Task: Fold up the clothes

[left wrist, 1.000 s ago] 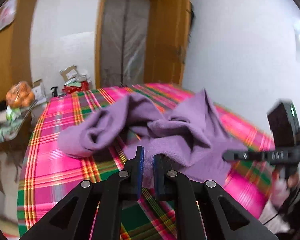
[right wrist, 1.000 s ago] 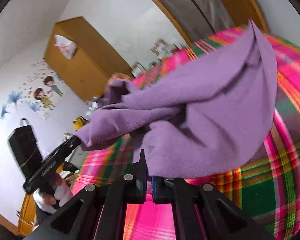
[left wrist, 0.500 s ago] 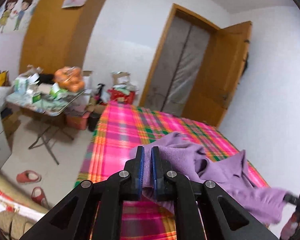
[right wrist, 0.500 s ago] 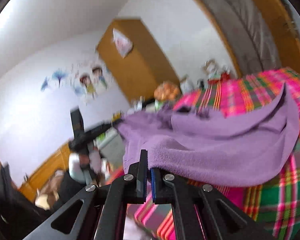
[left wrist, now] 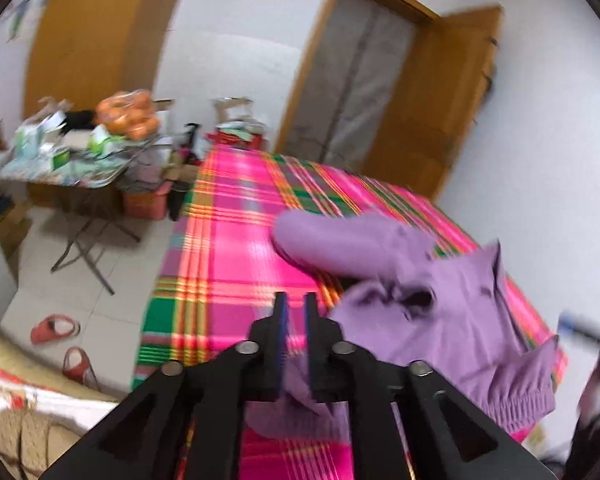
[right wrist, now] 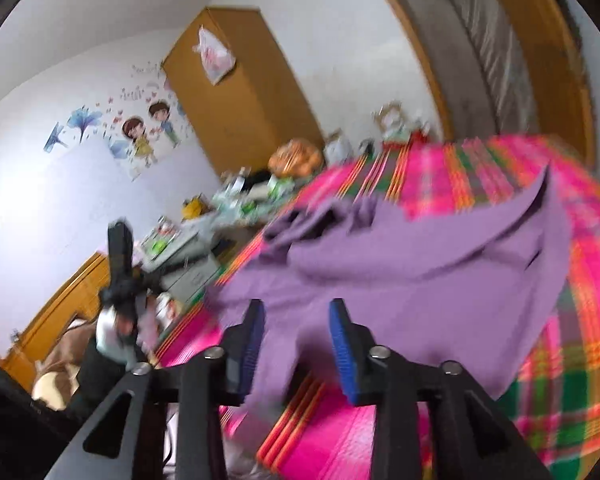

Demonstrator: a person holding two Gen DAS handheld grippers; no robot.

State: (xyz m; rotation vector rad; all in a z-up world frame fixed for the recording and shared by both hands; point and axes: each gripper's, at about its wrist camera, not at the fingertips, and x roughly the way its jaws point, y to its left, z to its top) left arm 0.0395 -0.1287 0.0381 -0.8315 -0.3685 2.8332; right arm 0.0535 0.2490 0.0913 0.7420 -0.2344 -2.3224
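White walls, a wooden door (left wrist: 432, 92), a tall wooden wardrobe (right wrist: 240, 96), a cluttered folding bench (left wrist: 72, 168) and tiled floor (left wrist: 60, 292) surrounded the plaid-covered bed (left wrist: 236, 248).

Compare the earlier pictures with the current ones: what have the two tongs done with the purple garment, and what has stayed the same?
The right tongs, clamped on the purple garment earlier, have opened and let it go; it has dropped flatter onto the plaid bed cover. The left tongs stay nearly closed, with cloth at their base. The garment remains unfolded.

right tongs (right wrist: 296, 344): jaws spread | purple garment (right wrist: 420, 280): draped between them, over plaid bedspread (right wrist: 560, 392)
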